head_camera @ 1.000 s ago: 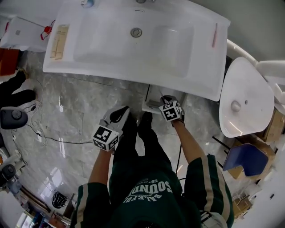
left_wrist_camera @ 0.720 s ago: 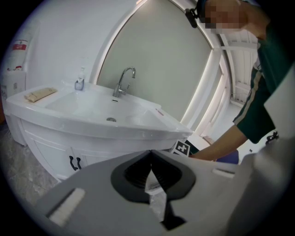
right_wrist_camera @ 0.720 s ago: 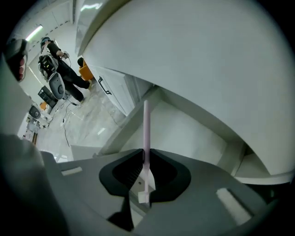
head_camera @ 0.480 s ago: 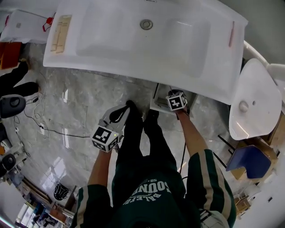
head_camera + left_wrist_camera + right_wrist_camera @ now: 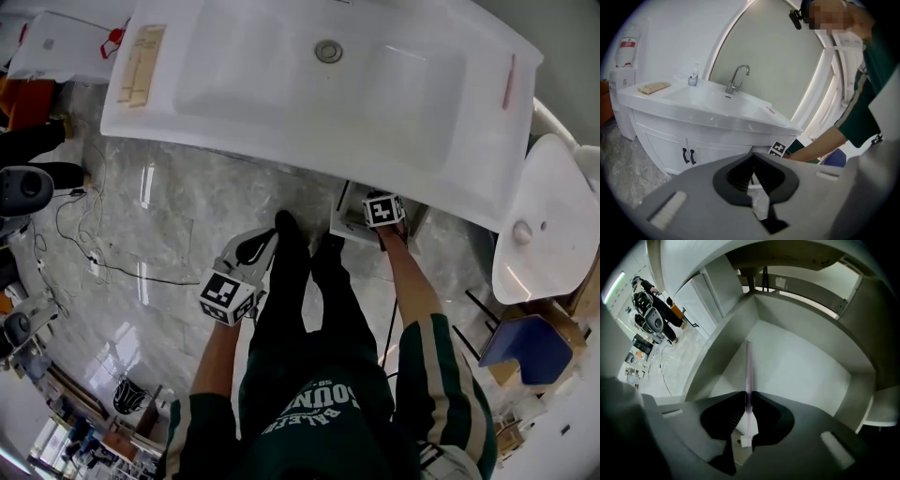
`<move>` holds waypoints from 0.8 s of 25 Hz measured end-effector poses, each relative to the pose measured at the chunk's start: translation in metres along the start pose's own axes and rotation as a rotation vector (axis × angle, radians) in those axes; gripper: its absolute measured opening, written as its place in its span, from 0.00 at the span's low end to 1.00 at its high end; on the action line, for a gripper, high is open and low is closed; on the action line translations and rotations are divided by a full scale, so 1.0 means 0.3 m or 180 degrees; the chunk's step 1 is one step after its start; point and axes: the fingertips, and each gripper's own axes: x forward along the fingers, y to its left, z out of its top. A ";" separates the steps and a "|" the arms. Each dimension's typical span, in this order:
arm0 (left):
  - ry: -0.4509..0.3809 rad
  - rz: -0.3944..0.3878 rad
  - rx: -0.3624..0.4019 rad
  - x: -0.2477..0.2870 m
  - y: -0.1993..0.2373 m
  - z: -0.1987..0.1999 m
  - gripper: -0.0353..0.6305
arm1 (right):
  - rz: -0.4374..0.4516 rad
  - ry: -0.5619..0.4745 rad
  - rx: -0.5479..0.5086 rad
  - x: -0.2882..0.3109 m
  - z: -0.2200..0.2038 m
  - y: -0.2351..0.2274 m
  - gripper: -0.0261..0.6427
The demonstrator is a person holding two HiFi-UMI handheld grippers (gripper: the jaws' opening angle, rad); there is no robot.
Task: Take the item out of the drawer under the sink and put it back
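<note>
Item: thin pink stick with a white butt end, likely a toothbrush, though its far tip is too slim to identify
Location: pinched at its lower end in the right gripper, shaft pointing into the open white drawer beneath the sink
Handling (judged): very light, stiff, smooth plastic; prone to swivelling between the pads, so best gripped on the thicker handle rather than the tip
Left gripper: jaws pressed together, holding no task item, well apart from the drawer
</note>
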 end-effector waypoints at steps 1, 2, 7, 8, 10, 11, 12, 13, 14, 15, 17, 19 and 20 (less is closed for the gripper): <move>0.0004 0.0001 -0.0012 -0.003 0.003 -0.006 0.13 | 0.0012 -0.0012 0.0013 0.005 0.002 0.001 0.11; 0.0007 0.0001 -0.0022 -0.004 0.004 -0.010 0.13 | 0.0014 -0.0036 0.0015 0.011 0.005 0.000 0.11; -0.0037 -0.0031 -0.0025 -0.001 -0.006 0.008 0.13 | -0.0009 -0.0081 -0.0055 -0.012 0.019 -0.007 0.12; -0.0049 -0.0043 -0.0022 -0.002 -0.010 0.014 0.13 | -0.0008 -0.0099 -0.0058 -0.022 0.023 -0.004 0.13; -0.0070 -0.0069 -0.0009 -0.005 -0.024 0.029 0.13 | -0.0010 -0.0141 -0.0065 -0.045 0.027 0.003 0.13; -0.0081 -0.0083 0.0001 -0.008 -0.032 0.038 0.13 | -0.0017 -0.0157 -0.0068 -0.063 0.027 0.005 0.13; -0.0095 -0.0097 0.0012 -0.010 -0.040 0.050 0.13 | -0.0037 -0.0172 -0.0074 -0.093 0.032 0.007 0.13; -0.0110 -0.0114 0.0025 -0.014 -0.049 0.063 0.13 | -0.0066 -0.0186 -0.0085 -0.135 0.041 0.012 0.13; -0.0126 -0.0134 0.0040 -0.018 -0.058 0.079 0.13 | -0.0089 -0.0204 -0.0092 -0.178 0.048 0.019 0.13; -0.0141 -0.0156 0.0058 -0.024 -0.069 0.094 0.13 | -0.0099 -0.0228 -0.0092 -0.215 0.050 0.027 0.13; -0.0170 -0.0192 0.0093 -0.039 -0.095 0.123 0.13 | -0.0104 -0.0295 -0.0067 -0.280 0.040 0.046 0.13; -0.0201 -0.0226 0.0129 -0.056 -0.121 0.154 0.13 | -0.0095 -0.0388 -0.0034 -0.347 0.029 0.067 0.13; -0.0220 -0.0242 0.0152 -0.066 -0.134 0.171 0.13 | -0.0086 -0.0447 -0.0027 -0.381 0.027 0.079 0.12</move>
